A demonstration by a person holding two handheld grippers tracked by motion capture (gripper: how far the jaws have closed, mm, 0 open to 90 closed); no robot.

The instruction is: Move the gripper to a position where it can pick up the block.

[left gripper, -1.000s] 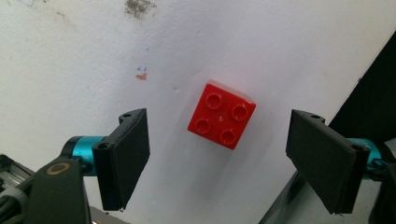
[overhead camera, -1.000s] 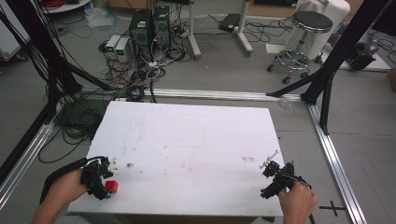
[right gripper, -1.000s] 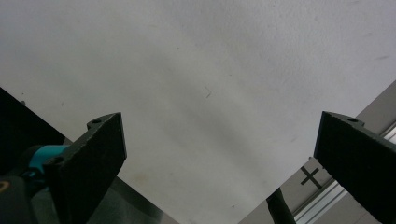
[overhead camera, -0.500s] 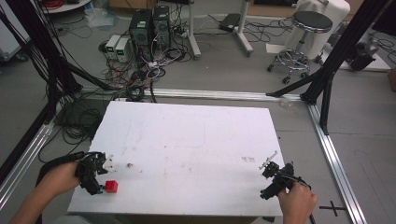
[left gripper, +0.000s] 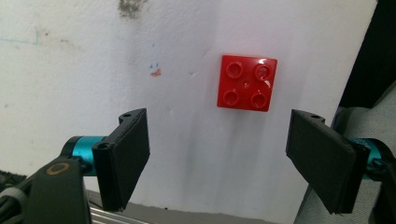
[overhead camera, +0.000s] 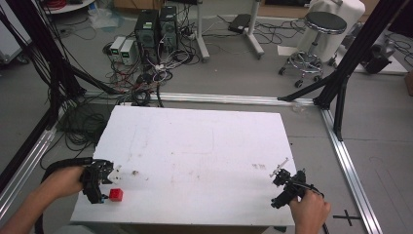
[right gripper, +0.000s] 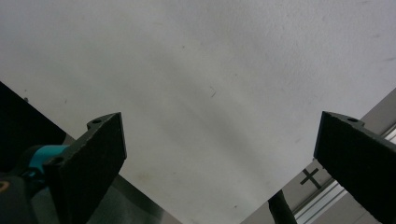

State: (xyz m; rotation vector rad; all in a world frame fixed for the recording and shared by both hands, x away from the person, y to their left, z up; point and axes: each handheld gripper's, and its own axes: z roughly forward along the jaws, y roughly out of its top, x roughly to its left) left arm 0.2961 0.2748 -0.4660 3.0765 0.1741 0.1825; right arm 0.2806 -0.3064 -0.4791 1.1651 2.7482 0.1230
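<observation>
A small red brick (overhead camera: 116,195) with four studs lies on the white table (overhead camera: 204,146) near its front left corner. My left gripper (overhead camera: 96,181) hovers just left of it, held in a hand. In the left gripper view the red brick (left gripper: 247,82) sits ahead of the wide-open jaws, touching neither. My right gripper (overhead camera: 287,186) rests at the table's front right edge. Its jaws stand wide apart in the right gripper view over bare white table (right gripper: 196,70), with nothing between them.
Aluminium rails (overhead camera: 348,170) frame the table on the floor. Computer boxes and tangled cables (overhead camera: 151,34) lie behind the table, a stool (overhead camera: 321,29) at the back right. A black cross mark (overhead camera: 347,215) is on the floor by the right hand.
The left gripper has let go of the red brick and drawn back to the left. The brick now lies free on the table. The right gripper has stayed in place.
</observation>
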